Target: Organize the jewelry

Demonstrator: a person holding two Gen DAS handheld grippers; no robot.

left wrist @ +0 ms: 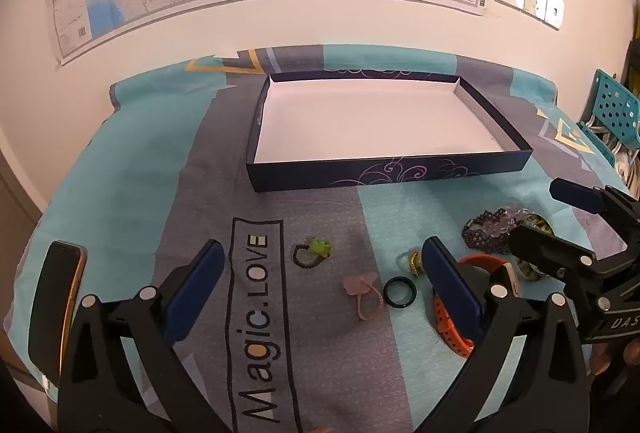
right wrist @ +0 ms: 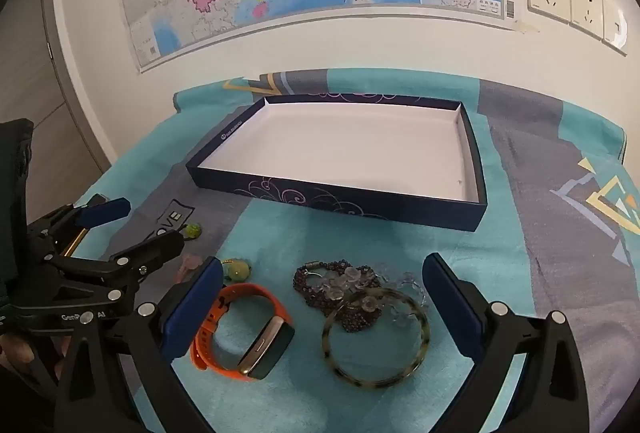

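A shallow dark-blue box (left wrist: 360,175) with a white inside lies open and empty on the cloth-covered table. In front of it lie a green charm ring (left wrist: 312,251), a pink hair tie (left wrist: 362,291), a black ring (left wrist: 387,291), a yellow ring (left wrist: 414,261), an orange watch (right wrist: 248,290), dark and clear bead bracelets (right wrist: 340,281) and a mottled bangle (right wrist: 327,343). My left gripper (left wrist: 322,261) hangs open above the small rings, holding nothing. My right gripper (right wrist: 322,273) is open above the watch and bangle, also holding nothing.
A phone (left wrist: 56,301) lies near the table's left edge. The left gripper (right wrist: 140,227) shows at the left of the right wrist view. A teal chair (left wrist: 612,113) stands right of the table. A wall with a map runs behind the box.
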